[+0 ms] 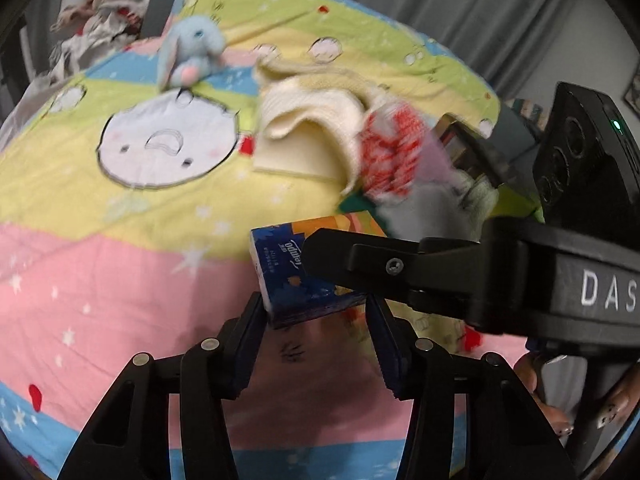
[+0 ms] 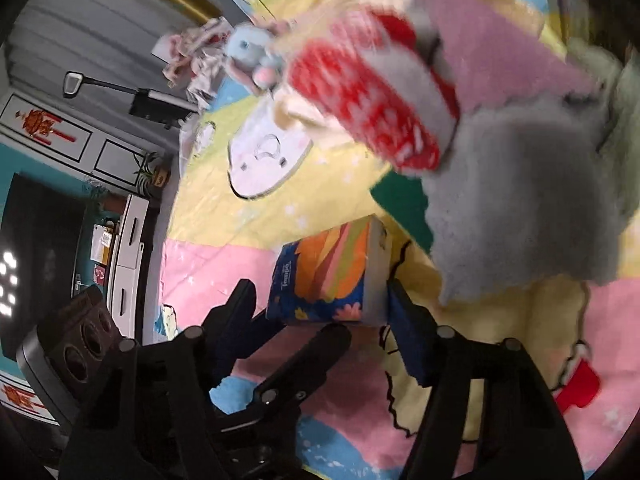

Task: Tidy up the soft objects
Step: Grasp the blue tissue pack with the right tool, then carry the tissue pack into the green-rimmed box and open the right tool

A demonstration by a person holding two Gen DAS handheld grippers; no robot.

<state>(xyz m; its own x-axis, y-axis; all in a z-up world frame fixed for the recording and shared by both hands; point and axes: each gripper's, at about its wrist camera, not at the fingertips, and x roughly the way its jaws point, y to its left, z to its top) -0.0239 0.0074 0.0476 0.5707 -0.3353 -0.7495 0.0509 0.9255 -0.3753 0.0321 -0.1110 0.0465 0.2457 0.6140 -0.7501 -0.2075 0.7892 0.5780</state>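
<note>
A blue and orange tissue pack [image 1: 304, 272] is held above the cartoon bedspread [image 1: 120, 240]. My left gripper [image 1: 318, 312] grips it from below, jaws against its two sides. My right gripper [image 2: 320, 300] also has its jaws against the pack [image 2: 332, 276]; one of its fingers [image 1: 360, 260] crosses over the pack in the left wrist view. A blurred bundle of red-white, pink and grey soft items [image 2: 460, 140] lies just beyond the pack. A cream knitted cloth [image 1: 316, 120] and a blue plush bunny [image 1: 192, 52] lie farther back.
Crumpled clothing [image 1: 96, 24] lies at the bed's far left corner. Grey curtains [image 1: 460, 8] hang behind the bed. A white cabinet [image 2: 128, 256] and a dark screen [image 2: 44, 248] stand left of the bed in the right wrist view.
</note>
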